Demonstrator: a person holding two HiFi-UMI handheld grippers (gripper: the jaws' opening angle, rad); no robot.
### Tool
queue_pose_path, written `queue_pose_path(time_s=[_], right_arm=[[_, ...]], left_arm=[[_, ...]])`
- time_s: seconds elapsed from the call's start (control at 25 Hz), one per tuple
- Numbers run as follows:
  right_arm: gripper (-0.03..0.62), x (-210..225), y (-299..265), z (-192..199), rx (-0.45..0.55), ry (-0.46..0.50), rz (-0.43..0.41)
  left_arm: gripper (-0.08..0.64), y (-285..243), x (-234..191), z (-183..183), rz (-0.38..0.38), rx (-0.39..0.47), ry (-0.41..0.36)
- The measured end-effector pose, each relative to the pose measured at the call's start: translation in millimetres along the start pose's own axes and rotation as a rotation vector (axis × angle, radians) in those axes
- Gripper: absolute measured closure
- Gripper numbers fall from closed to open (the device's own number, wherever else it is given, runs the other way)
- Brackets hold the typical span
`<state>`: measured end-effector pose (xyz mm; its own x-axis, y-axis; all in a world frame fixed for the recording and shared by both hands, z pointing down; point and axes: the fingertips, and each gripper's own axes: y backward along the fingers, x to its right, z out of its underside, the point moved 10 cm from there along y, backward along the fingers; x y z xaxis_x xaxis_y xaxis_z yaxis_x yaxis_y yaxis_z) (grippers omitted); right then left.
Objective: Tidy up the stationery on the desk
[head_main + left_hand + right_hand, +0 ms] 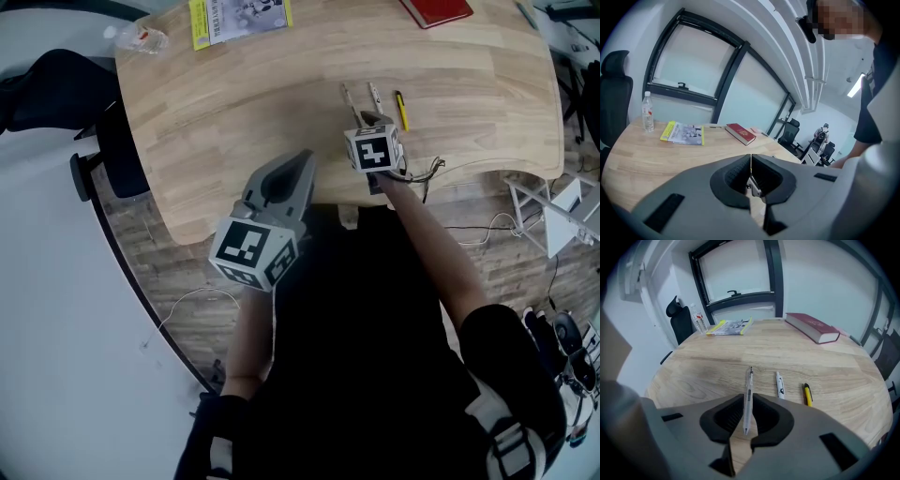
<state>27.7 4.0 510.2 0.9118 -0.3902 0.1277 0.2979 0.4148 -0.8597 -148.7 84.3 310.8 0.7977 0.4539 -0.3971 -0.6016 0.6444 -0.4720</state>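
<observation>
Firstly, the head view. One wooden desk (pixel 281 103) carries three pens in a row, side by side but not touching: a clear pen (pixel 349 98), a white pen (pixel 375 94) and a yellow pen (pixel 401 111). Far from them are two books, a yellow booklet (pixel 239 19) and a red book (pixel 436 11). The only container is one bottle (pixel 141 39) near the left corner. The right gripper (pixel 366 120) points down at the near end of the clear pen. The left gripper (pixel 302 159) hangs over the near edge of the desk, well apart from the pens.

Next, the left gripper view. Its jaws are pressed together and nothing is between them. The bottle stands upright just beside the yellow booklet; what it contains I cannot tell. The red book lies further right.

Finally, the right gripper view. The clear pen lies on the desk with its near end between the jaws. They stand a little apart, one close at each side of it, and do not seem to press it. The white pen and the yellow pen lie to its right.
</observation>
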Motion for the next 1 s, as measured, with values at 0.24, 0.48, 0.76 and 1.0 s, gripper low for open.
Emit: queue_pose_path(time_s=[0.24,0.48,0.76,1.0], right_arm=[[0.546,13.8,34.4,-9.1,0.098,0.036,-0.038],[0.568,45.3,72.3,-17.1,0.191,0.097,-0.092],[0.571,87.1,113.3,-23.6,0.29,0.097,-0.147],[0.572,107.4,159.9,-38.0,0.404,0.12,-0.203]], left_arm=[[0.525,-14.6,23.6,-6.3,-0.014,0.03,-0.021],[0.525,-19.7,43.5,-4.6,-0.091,0.063,-0.018],[0.525,-16.8,65.6,-9.0,-0.187,0.148,-0.023],[0.525,-13.8,77.1,-22.8,-0.197,0.203,-0.047]])
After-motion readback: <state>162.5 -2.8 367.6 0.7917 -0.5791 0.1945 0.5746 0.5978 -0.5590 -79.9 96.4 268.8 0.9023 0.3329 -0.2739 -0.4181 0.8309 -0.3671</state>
